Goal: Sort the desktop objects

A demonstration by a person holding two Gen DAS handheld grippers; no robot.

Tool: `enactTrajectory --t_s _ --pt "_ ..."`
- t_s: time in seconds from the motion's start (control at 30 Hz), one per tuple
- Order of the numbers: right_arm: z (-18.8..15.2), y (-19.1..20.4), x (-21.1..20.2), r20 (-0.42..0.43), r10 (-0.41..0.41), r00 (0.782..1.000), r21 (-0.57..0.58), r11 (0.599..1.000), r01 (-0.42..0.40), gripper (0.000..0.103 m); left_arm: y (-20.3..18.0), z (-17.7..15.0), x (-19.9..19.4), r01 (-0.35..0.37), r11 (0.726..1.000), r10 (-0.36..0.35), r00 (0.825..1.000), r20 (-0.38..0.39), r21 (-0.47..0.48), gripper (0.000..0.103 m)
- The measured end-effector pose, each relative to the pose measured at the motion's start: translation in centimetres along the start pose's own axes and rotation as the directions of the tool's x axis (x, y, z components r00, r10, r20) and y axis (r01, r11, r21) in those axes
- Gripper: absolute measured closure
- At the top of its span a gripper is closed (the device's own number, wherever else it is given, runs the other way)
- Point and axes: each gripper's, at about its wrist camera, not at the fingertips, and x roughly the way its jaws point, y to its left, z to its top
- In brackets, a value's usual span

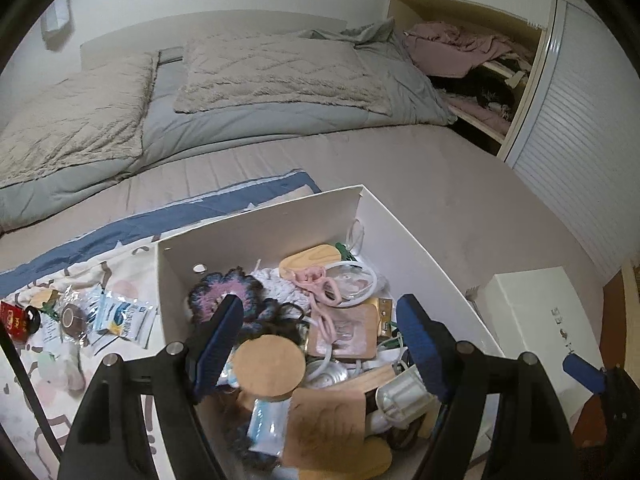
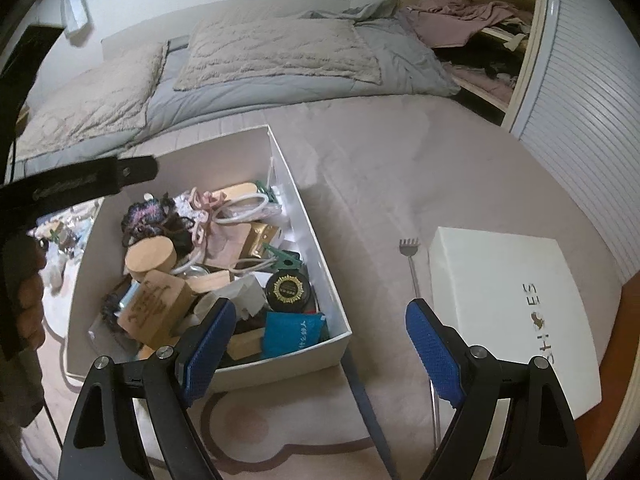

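A white open box [image 1: 264, 224] [image 2: 328, 280] stands on the bed, full of small objects: a round wooden lid [image 1: 269, 362] [image 2: 150, 258], a crocheted flower [image 1: 224, 292], pink cord, a black round tin [image 2: 289, 291] and a blue pouch [image 2: 294, 334]. My left gripper [image 1: 318, 348] is open and empty, hovering over the box above the wooden lid. My right gripper [image 2: 320, 346] is open and empty above the box's near right corner. Several packets [image 1: 120, 316] and a brown tape roll [image 1: 74, 318] lie on a patterned cloth left of the box.
A white shoebox lid [image 2: 508, 304] [image 1: 532, 320] lies right of the box, with a metal back scratcher [image 2: 412, 264] beside it. Pillows and a grey quilt [image 1: 248, 96] lie at the far end of the bed. An open wardrobe [image 2: 480, 20] is at the far right.
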Motion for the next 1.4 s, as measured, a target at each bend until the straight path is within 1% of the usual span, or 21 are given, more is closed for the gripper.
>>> enactTrajectory --t_s 0.1,0.17,0.27,0.33,0.37,0.43,0.57,0.67,0.77,1.1,1.4 --pt "0.1 0.3 -0.6 0.01 0.008 1.0 0.014 1.0 -0.008 0.013 0.8 -0.3 -1.2 -0.001 1.0 0.001 1.0 0.008 0.003 0.024" --pt "0.1 0.7 -0.9 0.017 0.008 1.0 0.015 1.0 -0.009 0.004 1.5 -0.4 -2.1 -0.006 1.0 0.006 1.0 0.02 0.003 0.023" --pt "0.2 1.4 -1.7 0.037 0.01 0.999 0.012 1.0 -0.011 0.0 2.5 -0.8 -3.5 -0.018 1.0 0.019 0.998 0.053 -0.009 0.012" --pt "0.3 1.8 -2.4 0.058 0.014 0.998 0.017 1.0 -0.015 0.0 3.6 -1.2 -4.6 -0.016 0.999 0.019 0.997 0.072 -0.033 0.001" --pt "0.3 1.9 -2.7 0.065 0.015 0.998 0.019 1.0 -0.016 0.0 4.1 -1.4 -5.0 -0.017 0.999 0.02 0.997 0.074 -0.045 0.0" --pt "0.4 2.2 -3.2 0.082 0.021 0.996 0.021 1.0 -0.023 0.0 5.0 -1.7 -5.6 -0.024 0.998 0.028 0.997 0.072 -0.056 0.0" --pt "0.2 2.8 -4.1 0.097 0.024 0.995 0.026 0.999 -0.026 0.0 6.8 -2.5 -7.1 -0.064 0.996 0.068 0.995 0.072 -0.061 0.0" --pt "0.1 3.0 -4.8 0.11 0.028 0.994 0.029 0.999 -0.032 0.0 8.0 -3.2 -8.4 -0.09 0.995 0.094 0.993 0.07 -0.049 0.0" --pt "0.1 3.6 -5.5 0.122 0.029 0.992 0.024 0.999 -0.032 0.0 9.4 -4.0 -9.9 -0.111 0.993 0.114 0.99 0.085 -0.038 0.0" --pt "-0.4 5.9 -7.5 0.146 0.063 0.987 0.013 0.998 -0.066 0.0 12.1 -6.2 -14.5 -0.149 0.988 0.151 0.98 0.13 -0.024 0.0" --pt "-1.3 8.0 -9.6 0.164 0.09 0.982 -0.002 0.996 -0.091 0.0 13.6 -8.3 -17.6 -0.159 0.987 0.157 0.977 0.142 0.002 0.0"
